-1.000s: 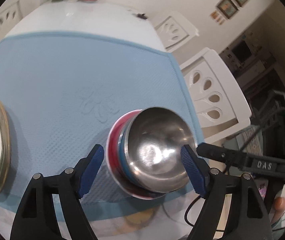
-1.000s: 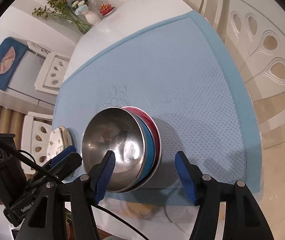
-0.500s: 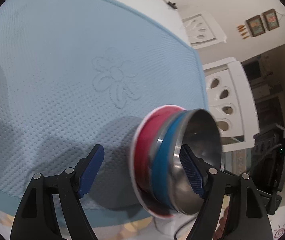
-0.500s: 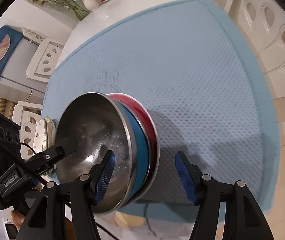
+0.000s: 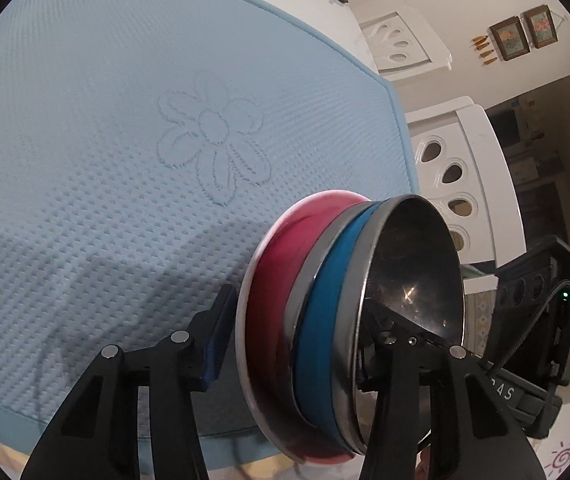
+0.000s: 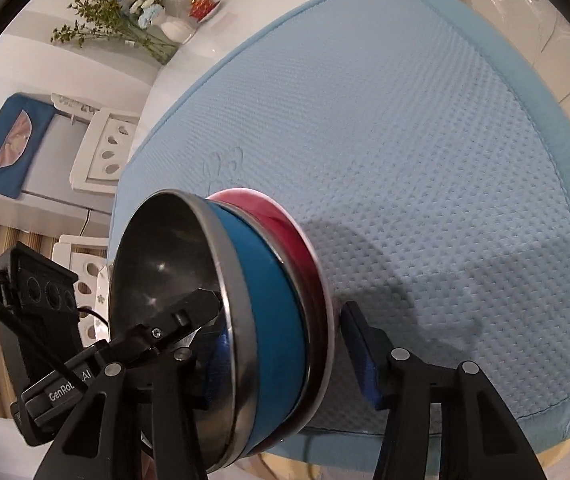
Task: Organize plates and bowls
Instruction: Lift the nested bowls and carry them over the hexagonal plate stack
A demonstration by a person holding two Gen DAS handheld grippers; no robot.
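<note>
Around you: white cut-out chairs (image 5: pixel 461 184), two framed pictures (image 5: pixel 523 32) on a pale wall, flower vase (image 6: pixel 177 28), blue-covered appliance (image 6: pixel 9 140).

Bowl stack (image 5: pixel 325 300) hides left gripper (image 5: pixel 289 344) right pad and right gripper (image 6: pixel 281 344) left pad; contact unclear. Stack bottom blurred. Plates behind stack mostly hidden.

A blue mat (image 5: pixel 125 160) with a stitched flower (image 5: pixel 213 140) covered the white table (image 6: pixel 205 52); white chairs (image 5: pixel 465 184) stood beside it, flowers (image 6: pixel 125 12) at the far end.
</note>
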